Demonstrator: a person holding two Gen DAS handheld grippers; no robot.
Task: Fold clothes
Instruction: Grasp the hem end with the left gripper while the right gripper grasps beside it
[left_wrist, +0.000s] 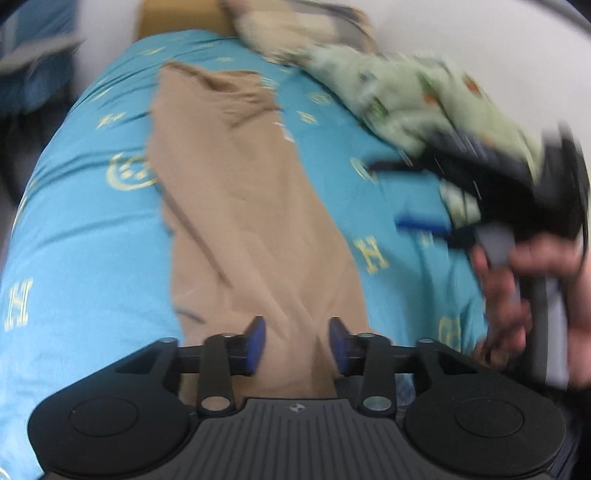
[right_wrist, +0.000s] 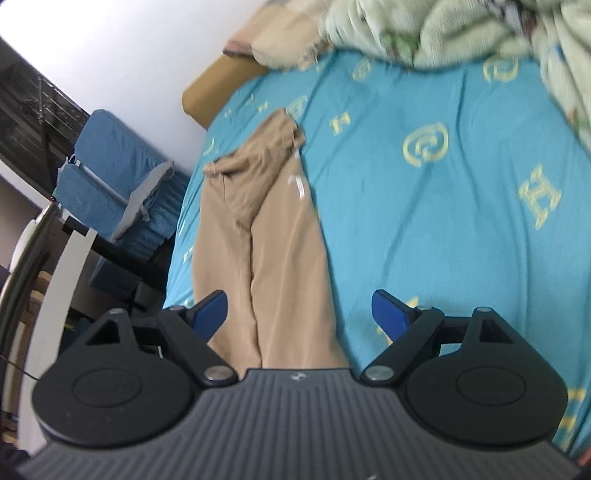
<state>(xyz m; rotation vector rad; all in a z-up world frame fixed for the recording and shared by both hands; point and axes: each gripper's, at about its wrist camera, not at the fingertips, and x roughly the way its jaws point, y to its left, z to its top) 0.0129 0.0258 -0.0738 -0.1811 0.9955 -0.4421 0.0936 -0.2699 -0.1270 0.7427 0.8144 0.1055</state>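
A pair of tan trousers (right_wrist: 266, 236) lies lengthwise on a bed covered by a turquoise sheet (right_wrist: 424, 229) printed with yellow letters and swirls. The waistband is at the far end, near the headboard; the two legs run side by side toward both cameras, with a seam or gap between them.

The left gripper (left_wrist: 297, 341) hovers over the near end of the legs, its jaws partly parted with cloth showing between them. The blue pads do not appear to press on it, so it reads as released, holding nothing.

The right gripper (right_wrist: 299, 314) also sits above the near leg ends, jaws spread wide and empty. In the blurred left view, a hand (left_wrist: 535, 291) grips its handle.

A rumpled pale green blanket (right_wrist: 461, 29) is heaped at the head of the bed, well apart from the trousers.

The likely step is taking the leg ends to fold them toward the waistband. To do it well, each gripper should pinch one outer corner of the hems, catching both layers. The hems then lift together and level, so the legs stay aligned and the sheet is not dragged up.
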